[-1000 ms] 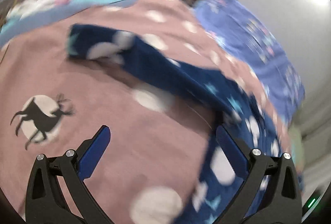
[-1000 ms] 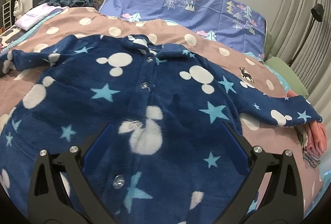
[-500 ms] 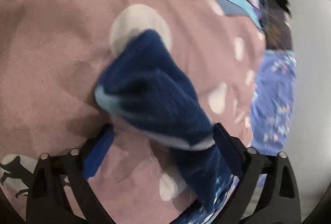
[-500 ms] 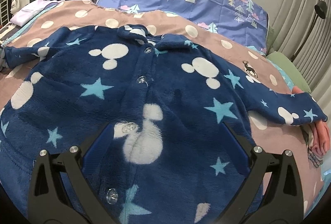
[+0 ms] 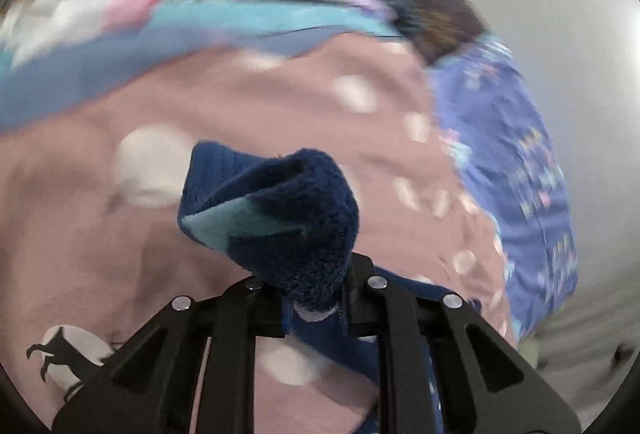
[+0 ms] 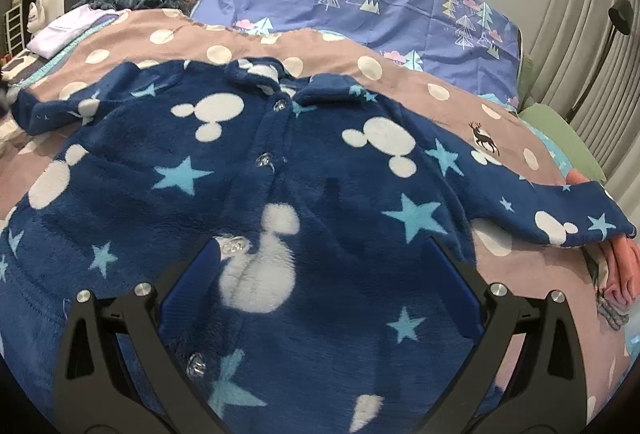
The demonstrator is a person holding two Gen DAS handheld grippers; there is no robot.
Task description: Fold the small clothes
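Note:
A navy fleece child's pyjama top (image 6: 304, 169) with white mouse-head shapes and light blue stars lies spread flat, buttoned, on the bed. My left gripper (image 5: 314, 298) is shut on the cuff of its left sleeve (image 5: 276, 209), which bunches up above the fingers and is lifted off the cover. My right gripper (image 6: 320, 298) is open and empty, hovering low over the lower front of the top. The right sleeve (image 6: 560, 218) lies stretched out to the right.
A pink-brown dotted duvet (image 6: 404, 77) covers the bed. A blue tree-print pillow (image 6: 380, 1) lies at the head. Folded pink clothes (image 6: 620, 270) sit at the right edge, a lilac folded item (image 6: 68, 27) and dark clothes at the back left. Curtains hang on the right.
My left gripper has closed on the sleeve cuff and lifted it; one second ago it was open above the sleeve. My right gripper has edged lower over the top.

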